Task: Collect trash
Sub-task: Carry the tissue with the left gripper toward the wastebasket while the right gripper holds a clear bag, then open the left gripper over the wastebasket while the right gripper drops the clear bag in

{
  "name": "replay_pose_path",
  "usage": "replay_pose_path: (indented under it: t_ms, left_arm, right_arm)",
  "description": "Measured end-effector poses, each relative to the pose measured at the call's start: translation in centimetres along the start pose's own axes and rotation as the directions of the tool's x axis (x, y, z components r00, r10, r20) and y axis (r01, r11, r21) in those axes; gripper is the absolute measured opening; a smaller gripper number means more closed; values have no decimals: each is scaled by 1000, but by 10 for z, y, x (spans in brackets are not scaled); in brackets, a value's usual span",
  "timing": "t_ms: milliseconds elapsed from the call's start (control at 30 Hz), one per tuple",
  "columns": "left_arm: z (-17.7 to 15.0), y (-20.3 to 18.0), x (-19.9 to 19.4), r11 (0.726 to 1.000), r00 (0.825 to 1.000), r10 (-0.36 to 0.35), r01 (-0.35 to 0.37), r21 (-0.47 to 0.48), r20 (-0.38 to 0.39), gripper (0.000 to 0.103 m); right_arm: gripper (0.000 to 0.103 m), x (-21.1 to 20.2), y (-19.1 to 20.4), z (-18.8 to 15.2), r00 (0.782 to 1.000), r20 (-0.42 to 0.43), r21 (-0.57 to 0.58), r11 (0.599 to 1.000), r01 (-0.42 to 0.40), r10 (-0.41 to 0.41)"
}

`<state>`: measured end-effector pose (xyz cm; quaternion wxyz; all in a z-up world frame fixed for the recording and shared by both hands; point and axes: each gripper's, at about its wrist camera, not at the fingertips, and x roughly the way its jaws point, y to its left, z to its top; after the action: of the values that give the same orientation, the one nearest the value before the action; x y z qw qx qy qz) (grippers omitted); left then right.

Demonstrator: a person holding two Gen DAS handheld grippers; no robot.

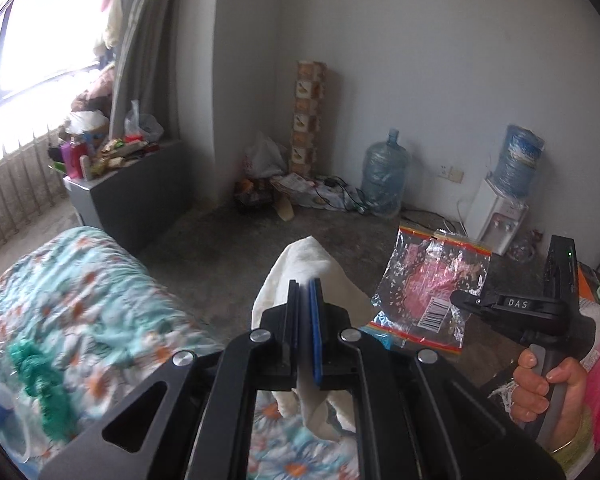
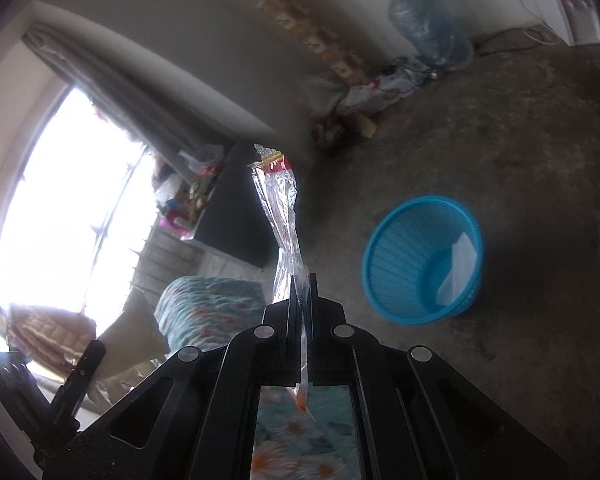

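In the left wrist view, a floral bedspread (image 1: 80,312) fills the lower left. At lower centre the left tongs (image 1: 305,284) are clamped on a crumpled white tissue (image 1: 300,268), which droops on both sides of the jaws. To the right, the right tongs (image 1: 460,300) pinch a clear snack wrapper (image 1: 428,292) by its edge, with the person's hand (image 1: 548,384) wrapped round the handle at lower right.

In the right wrist view, the wrapper stands twisted up from the closed jaws at centre, and a blue mesh basket (image 2: 396,256) sits on the bare floor at right (a white scrap already lies inside).

Both tongs tilt downward. To finish well, each load should probably be carried directly over the basket rim before release, since such light pieces could drift.
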<state>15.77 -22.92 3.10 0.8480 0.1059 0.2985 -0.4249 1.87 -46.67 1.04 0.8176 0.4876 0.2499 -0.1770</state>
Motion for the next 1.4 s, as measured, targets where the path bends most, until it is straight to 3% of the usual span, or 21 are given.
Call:
replay_pose_path:
  t_ms: [167, 300, 400, 500, 733, 767, 833, 867, 900, 933, 967, 1033, 1200, 1400]
  left_arm:
    - [14, -18, 52, 998, 994, -61, 63, 12, -86, 5]
    - [24, -32, 100, 993, 978, -116, 118, 5, -171, 5]
    - [25, -42, 146, 989, 953, -144, 145, -14, -265, 5]
    - [22, -54, 191, 991, 927, -128, 134, -8, -352, 5]
    - [13, -76, 284, 994, 881, -73, 103, 39, -467, 5]
    - [12, -79, 298, 994, 877, -66, 102, 49, -476, 6]
    - [9, -83, 324, 992, 860, -67, 114, 61, -506, 24]
    - [8, -82, 334, 993, 857, -49, 97, 67, -513, 48]
    - [7, -80, 342, 995, 859, -20, 68, 75, -512, 57]
    - [7, -78, 349, 996, 866, 7, 39, 82, -500, 57]
    - [8, -76, 354, 996, 870, 26, 18, 85, -493, 58]
    - [8, -70, 356, 997, 871, 50, -12, 82, -488, 62]
    - [19, -64, 327, 996, 905, 46, -10, 87, -423, 67]
    - [48, -62, 244, 997, 958, -29, 47, 56, -286, 73]
  right_arm:
    - [0, 15, -33, 8, 998, -2, 67, 995, 69, -69]
    - [0, 31, -58, 14, 993, -17, 115, 986, 119, -118]
    - [0, 46, -79, 19, 988, -31, 158, 975, 155, -152]
    - [0, 64, -99, 22, 979, -55, 186, 961, 204, -197]
    - [1, 128, -128, 25, 959, -150, 194, 944, 265, -238]
    - [5, 138, -131, 25, 959, -158, 196, 944, 266, -237]
    - [11, 162, -140, 28, 956, -187, 211, 941, 264, -226]
    - [33, 172, -144, 28, 953, -205, 216, 940, 266, -222]
    - [52, 187, -152, 28, 949, -228, 224, 937, 267, -216]
    - [54, 196, -157, 26, 944, -245, 231, 933, 277, -220]
    - [54, 208, -165, 22, 930, -270, 235, 920, 315, -250]
    - [54, 210, -172, 19, 925, -277, 259, 907, 332, -260]
    - [55, 179, -170, 5, 947, -222, 303, 907, 293, -232]
    - [57, 138, -126, 9, 966, -141, 245, 938, 247, -218]
